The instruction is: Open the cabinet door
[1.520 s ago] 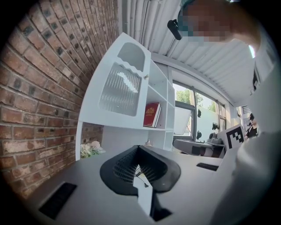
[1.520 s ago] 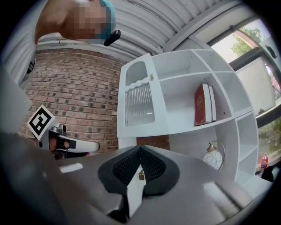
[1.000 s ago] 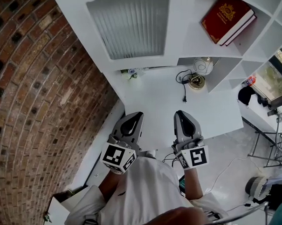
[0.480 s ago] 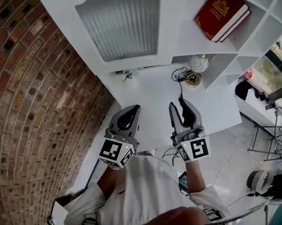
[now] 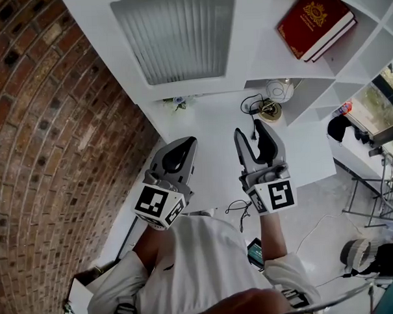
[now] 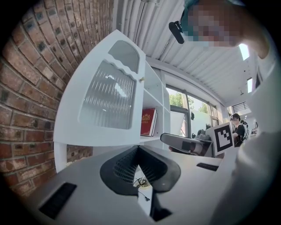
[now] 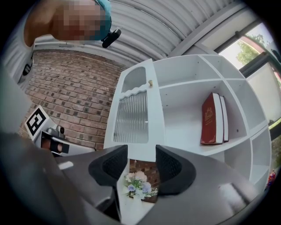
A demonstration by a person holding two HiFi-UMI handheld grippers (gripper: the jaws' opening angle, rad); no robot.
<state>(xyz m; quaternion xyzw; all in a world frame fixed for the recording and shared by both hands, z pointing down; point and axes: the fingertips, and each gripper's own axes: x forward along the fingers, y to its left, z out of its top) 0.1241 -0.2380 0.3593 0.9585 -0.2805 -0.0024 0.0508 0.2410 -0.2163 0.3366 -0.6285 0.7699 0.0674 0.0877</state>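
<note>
White-painted cabinet door [image 7: 136,110] with a ribbed glass pane, ahead of and above both tools; it stands closed.

Right gripper [image 7: 141,151]: jaws opening, about half apart, with nothing between them. Only a small bunch of flowers [image 7: 137,182] on the desk beyond shows through the gap.

Left gripper [image 6: 137,148]: pad tips together, holding nothing, carried beside the right one.

The door lies up and slightly to the left of the right gripper's line of aim, well apart from its tips. A red book [image 7: 213,118] stands on the open shelf to the right of that line. A small brass-coloured knob [image 7: 150,82] sits at the door's upper right edge, higher than the jaws point, on the side next to the open shelves. The hinges are therefore probably on the opposite edge, toward the brick wall [image 7: 66,92].

Handling, as judged:
- **Panel:** it is stiff and should swing lightly on its hinges, so little force is needed. The pull must follow an outward arc, not a straight line.
- **Pane:** this is the fragile part and offers no purchase, so the pads should keep off it.
- **Knob:** this is the place to take hold. It is small, round and likely smooth, and may slip unless the jaws close squarely behind its head. The present opening looks ample for it.
</note>
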